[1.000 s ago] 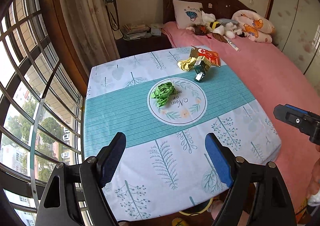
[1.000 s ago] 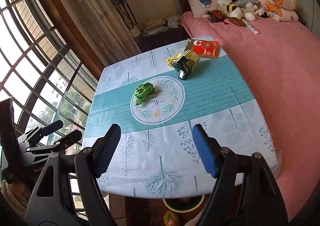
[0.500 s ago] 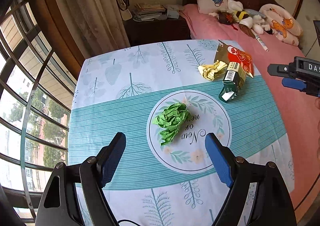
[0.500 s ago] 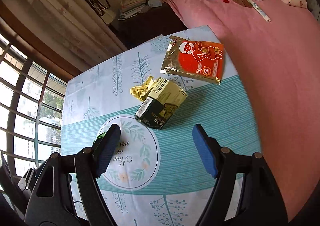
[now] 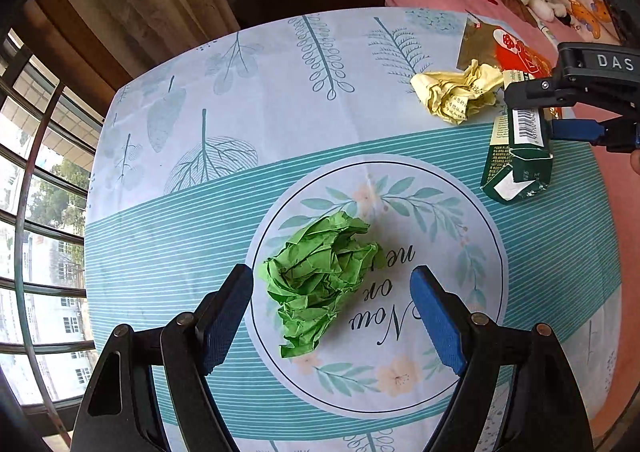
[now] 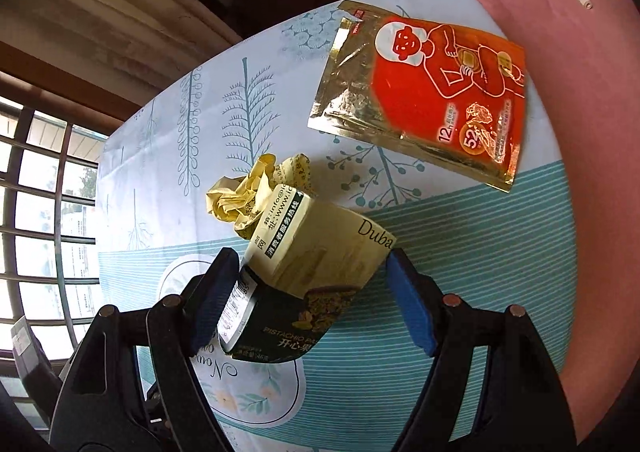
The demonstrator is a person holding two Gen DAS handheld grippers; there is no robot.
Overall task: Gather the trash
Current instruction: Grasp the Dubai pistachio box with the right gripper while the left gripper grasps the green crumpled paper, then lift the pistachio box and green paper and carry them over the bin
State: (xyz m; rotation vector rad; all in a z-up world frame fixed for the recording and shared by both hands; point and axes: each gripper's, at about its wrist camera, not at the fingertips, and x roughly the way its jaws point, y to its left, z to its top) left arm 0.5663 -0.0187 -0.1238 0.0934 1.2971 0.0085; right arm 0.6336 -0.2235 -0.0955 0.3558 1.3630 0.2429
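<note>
Both grippers spread wide over trash on tablecloth [image 5: 280, 100], nothing gripped yet.

L wrist view: left gripper [image 5: 332, 312] fingers wide apart, green crumpled paper [image 5: 316, 284] lies between them, nearer the L finger, not touching pads as far as visible. Yellow paper wad [image 5: 456, 94] well ahead and to the R; right gripper [image 5: 576, 108] seen far R, over the green carton [image 5: 516, 160]. R wrist view: right gripper [image 6: 308, 300] fingers wide, carton [image 6: 304, 276] between them, L pad at its barcode side, R pad just beside its far edge, can't tell contact. Yellow wad [image 6: 248, 196] just ahead-L touching carton; red/gold pouch [image 6: 424, 92] ahead-R, apart.
</note>
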